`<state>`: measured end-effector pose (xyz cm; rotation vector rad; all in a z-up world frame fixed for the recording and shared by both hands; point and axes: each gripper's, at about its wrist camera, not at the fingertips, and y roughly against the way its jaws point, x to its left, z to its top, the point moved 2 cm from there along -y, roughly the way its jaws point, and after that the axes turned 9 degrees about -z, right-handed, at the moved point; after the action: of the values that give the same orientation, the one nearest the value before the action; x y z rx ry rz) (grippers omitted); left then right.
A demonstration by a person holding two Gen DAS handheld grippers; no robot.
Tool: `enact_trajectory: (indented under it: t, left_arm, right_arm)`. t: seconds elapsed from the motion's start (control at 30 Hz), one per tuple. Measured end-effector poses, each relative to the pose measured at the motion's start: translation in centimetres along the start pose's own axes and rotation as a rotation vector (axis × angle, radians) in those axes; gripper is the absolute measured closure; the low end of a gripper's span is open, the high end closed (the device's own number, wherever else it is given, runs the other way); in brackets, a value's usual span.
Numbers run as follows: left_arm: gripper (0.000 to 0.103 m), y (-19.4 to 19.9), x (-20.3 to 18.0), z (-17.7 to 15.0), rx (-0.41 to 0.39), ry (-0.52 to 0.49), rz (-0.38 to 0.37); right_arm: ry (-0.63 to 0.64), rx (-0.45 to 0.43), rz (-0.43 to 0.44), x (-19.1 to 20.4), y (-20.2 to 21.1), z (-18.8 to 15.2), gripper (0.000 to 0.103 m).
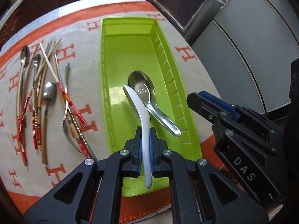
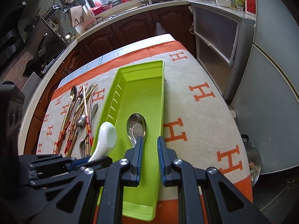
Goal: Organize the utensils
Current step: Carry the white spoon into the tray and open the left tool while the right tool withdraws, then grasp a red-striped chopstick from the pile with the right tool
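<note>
My left gripper (image 1: 145, 132) is shut on the handle of a white ceramic spoon (image 1: 139, 110), held above the near half of a long lime-green tray (image 1: 110, 74). A metal soup spoon (image 1: 147, 97) lies inside the tray, bowl pointing away. In the right wrist view the white spoon (image 2: 104, 140) hangs over the green tray's (image 2: 142, 85) left wall, and the metal spoon (image 2: 136, 127) lies just beyond my right gripper (image 2: 150, 141), which is open and empty over the tray. The right gripper (image 1: 211, 100) also shows at the tray's right side in the left wrist view.
A loose pile of chopsticks, metal spoons and a fork (image 1: 44, 97) lies on the orange-and-beige cloth (image 1: 186, 56) left of the tray. Grey cabinets (image 2: 214, 43) stand beyond the table's right edge. A kitchen counter with a sink (image 2: 142, 1) runs along the back.
</note>
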<state>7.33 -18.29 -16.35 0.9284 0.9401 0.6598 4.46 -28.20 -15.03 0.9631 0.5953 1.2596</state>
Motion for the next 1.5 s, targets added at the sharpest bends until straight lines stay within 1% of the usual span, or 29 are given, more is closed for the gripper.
enact_trajectory:
  t: [0.17, 0.27, 0.3, 0.37, 0.4, 0.43, 0.47, 0.5, 0.53, 0.6, 0.77, 0.8, 0.87, 0.9, 0.97, 1.2, 1.37, 1.43, 1.5]
  left_arm:
    - [0.098, -1.5, 0.3, -0.4, 0.050, 0.007, -0.017]
    - [0.098, -1.6, 0.4, -0.4, 0.055, 0.011, -0.013]
    - [0.097, -1.5, 0.4, -0.5, 0.055, 0.013, -0.011]
    - [0.091, -1.3, 0.6, -0.6, 0.050, 0.019, -0.014]
    - [0.085, -1.1, 0.7, -0.7, 0.044, 0.025, -0.015]
    - [0.076, -0.8, 0.8, -0.7, 0.038, 0.031, -0.014]
    - [0.072, -0.5, 1.0, -0.8, 0.029, 0.037, -0.014]
    - [0.066, -0.1, 1.1, -0.9, 0.016, 0.044, -0.015]
    - [0.065, 0.2, 1.2, -1.0, 0.006, 0.049, -0.011]
    - [0.064, 0.9, 1.4, -1.2, -0.008, 0.060, -0.016]
    - [0.064, 2.0, 1.9, -1.6, -0.020, 0.082, -0.050]
    - [0.064, 2.3, 1.9, -1.7, -0.026, 0.083, -0.047]
    - [0.060, 2.9, 2.1, -1.8, -0.042, 0.088, -0.008]
    - [0.057, 3.2, 2.3, -1.9, -0.049, 0.096, -0.002]
    - [0.056, 3.6, 2.8, -2.0, -0.056, 0.117, -0.013]
    - [0.056, 4.7, 3.9, -2.5, -0.074, 0.153, -0.013]
    - [0.056, 6.0, 5.1, -2.6, -0.121, 0.187, 0.013]
    - [0.056, 6.7, 5.8, -2.6, -0.141, 0.198, 0.037]
    - [0.056, 7.4, 6.6, -2.6, -0.161, 0.199, 0.082]
  right_arm:
    - [-0.004, 0.011, 0.000, 0.0, -0.1, -0.2, 0.088]
    - [-0.008, 0.017, 0.000, 0.0, -0.2, -0.3, 0.088]
    - [-0.009, 0.019, 0.001, 0.0, -0.2, -0.3, 0.088]
    - [-0.010, 0.024, 0.002, 0.0, -0.2, -0.4, 0.088]
    - [-0.011, 0.025, 0.003, 0.1, -0.2, -0.4, 0.088]
    - [-0.012, 0.026, 0.004, 0.1, -0.2, -0.4, 0.088]
    - [-0.012, 0.026, 0.004, 0.1, -0.2, -0.4, 0.087]
    - [-0.012, 0.025, 0.003, 0.1, -0.2, -0.4, 0.084]
    - [-0.017, 0.023, 0.004, 0.1, -0.1, -0.4, 0.080]
    - [-0.017, 0.021, 0.003, 0.1, -0.1, -0.4, 0.078]
    - [-0.019, 0.024, 0.010, 0.5, 0.1, -0.5, 0.078]
    - [-0.019, 0.024, 0.010, 0.6, 0.2, -0.5, 0.078]
    - [-0.014, 0.024, 0.009, 0.9, 0.3, -0.5, 0.078]
    - [-0.013, 0.024, 0.009, 1.0, 0.3, -0.5, 0.078]
    - [-0.009, 0.023, 0.010, 1.1, 0.4, -0.6, 0.078]
    - [0.006, 0.024, 0.010, 1.9, 0.7, -0.8, 0.078]
    - [0.030, 0.027, 0.011, 2.9, 0.9, -0.9, 0.078]
    - [0.041, 0.029, 0.011, 3.5, 0.9, -0.9, 0.078]
    - [0.057, 0.031, 0.011, 4.1, 0.9, -0.9, 0.078]
